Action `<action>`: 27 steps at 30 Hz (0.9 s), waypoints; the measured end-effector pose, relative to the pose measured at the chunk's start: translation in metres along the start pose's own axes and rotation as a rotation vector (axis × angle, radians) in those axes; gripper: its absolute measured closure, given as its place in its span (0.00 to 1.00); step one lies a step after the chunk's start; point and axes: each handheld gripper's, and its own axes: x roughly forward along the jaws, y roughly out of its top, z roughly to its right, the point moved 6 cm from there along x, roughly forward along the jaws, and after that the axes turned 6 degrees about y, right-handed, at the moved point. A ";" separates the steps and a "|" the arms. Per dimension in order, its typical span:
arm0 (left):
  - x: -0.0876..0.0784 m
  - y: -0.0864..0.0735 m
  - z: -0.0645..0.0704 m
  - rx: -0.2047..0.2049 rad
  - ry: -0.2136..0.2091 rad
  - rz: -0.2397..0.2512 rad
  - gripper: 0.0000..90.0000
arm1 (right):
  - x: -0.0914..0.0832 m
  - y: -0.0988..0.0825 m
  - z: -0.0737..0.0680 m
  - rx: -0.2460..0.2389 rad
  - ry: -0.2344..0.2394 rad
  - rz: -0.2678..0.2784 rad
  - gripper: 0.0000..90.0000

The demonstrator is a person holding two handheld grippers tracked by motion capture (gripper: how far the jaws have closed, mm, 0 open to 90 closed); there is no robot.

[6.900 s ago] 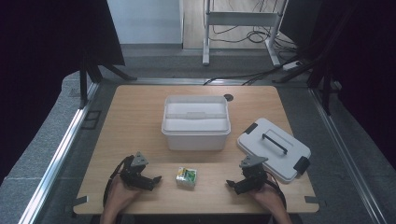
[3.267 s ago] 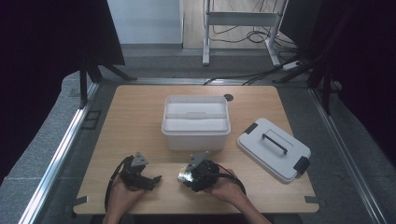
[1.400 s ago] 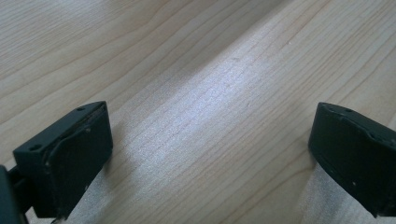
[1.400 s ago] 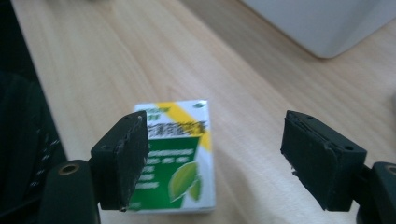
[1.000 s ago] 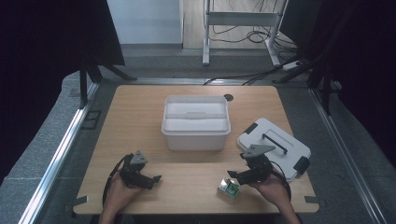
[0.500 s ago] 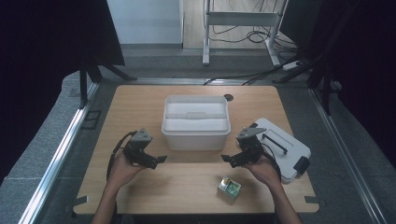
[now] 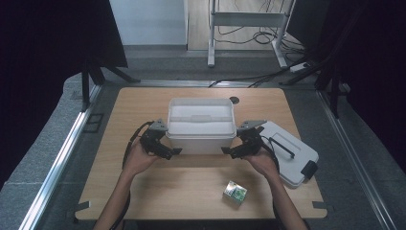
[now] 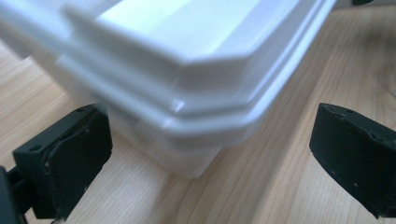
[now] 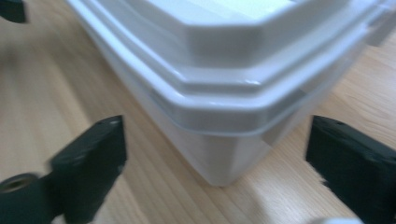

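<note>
The left gripper [image 7: 173,150] sits left of centre in the high view with its jaws apart, and in the left gripper view they stand either side of the near corner of the white box [image 7: 201,125] without pressing on it. The right gripper [image 7: 227,151] mirrors it just right of centre; its jaws have just been closing a little from their widest, yet they stay apart around the opposite near corner, nothing pinched. Both seem lined up to take the box from two sides at once, which would keep it level. The box stands open at the middle of the tabletop [image 7: 143,103]. Its lid [image 7: 292,153] lies flat at the right, out of the way. A small green carton [image 7: 235,192] rests at lower centre, probably meant to go inside.
</note>
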 end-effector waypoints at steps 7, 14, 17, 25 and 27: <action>-0.004 -0.002 0.004 -0.035 -0.030 0.021 0.00 | -0.003 -0.001 -0.006 -0.008 0.061 -0.003 0.12; -0.011 -0.008 0.019 -0.003 -0.027 0.008 0.00 | -0.007 -0.007 -0.016 -0.014 0.048 -0.009 0.09; -0.014 -0.011 0.024 0.004 -0.027 0.005 0.00 | -0.009 -0.009 -0.021 -0.018 0.047 -0.011 0.09; -0.023 -0.018 0.038 0.017 -0.033 -0.001 0.00 | -0.017 -0.018 -0.036 -0.021 0.064 -0.005 0.09; -0.026 -0.020 0.043 0.021 -0.034 -0.002 0.00 | -0.019 -0.021 -0.041 -0.021 0.071 0.003 0.09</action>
